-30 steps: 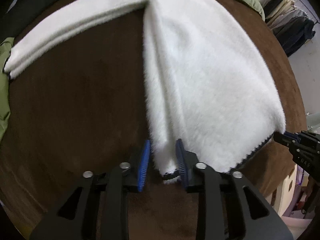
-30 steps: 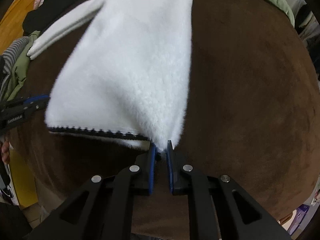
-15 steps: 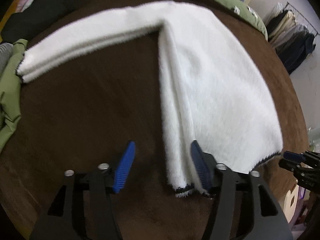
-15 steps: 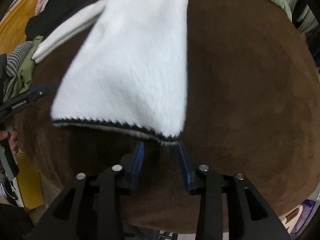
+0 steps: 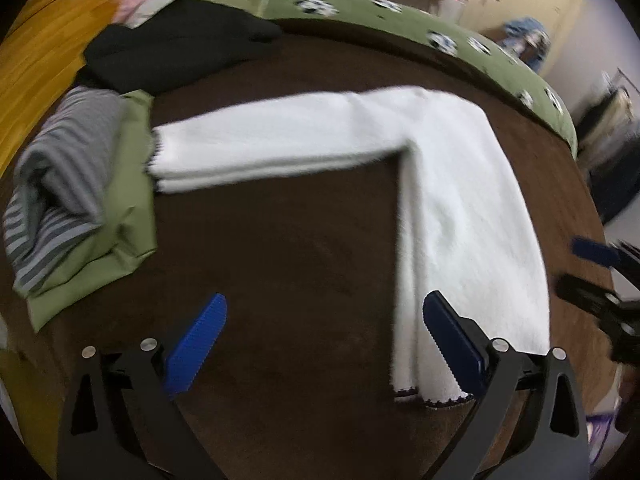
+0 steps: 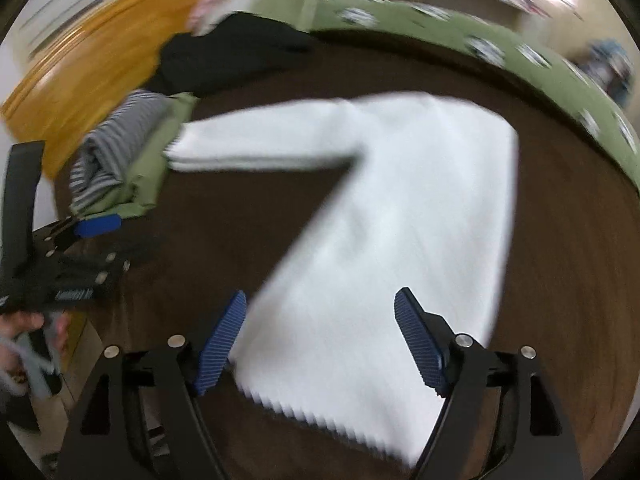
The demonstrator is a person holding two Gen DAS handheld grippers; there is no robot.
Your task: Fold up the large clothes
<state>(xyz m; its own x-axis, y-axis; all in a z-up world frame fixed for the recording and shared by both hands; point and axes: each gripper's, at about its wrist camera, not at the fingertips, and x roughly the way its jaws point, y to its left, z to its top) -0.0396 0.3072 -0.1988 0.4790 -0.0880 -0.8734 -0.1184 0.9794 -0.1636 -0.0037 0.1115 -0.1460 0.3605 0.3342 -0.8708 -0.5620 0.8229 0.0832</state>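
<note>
A white fleece garment (image 5: 460, 208) lies folded in half on the brown blanket (image 5: 280, 248), its sleeves stretched out to the left (image 5: 256, 148) and its dark-trimmed hem nearest me. My left gripper (image 5: 324, 340) is wide open and empty, just left of the hem. My right gripper (image 6: 320, 344) is wide open and empty above the hem; the garment (image 6: 400, 240) fills the middle of the right wrist view, which is blurred. Each gripper shows at the edge of the other's view.
A striped grey garment (image 5: 52, 184) on green cloth (image 5: 120, 216) lies at the left, with a black garment (image 5: 180, 48) behind it. A green patterned quilt (image 5: 400, 20) borders the far side. A wooden headboard (image 6: 80, 72) stands at the far left.
Both grippers let go of the hem corners, opened wide and pulled back. The garment now lies flat on the blanket.
</note>
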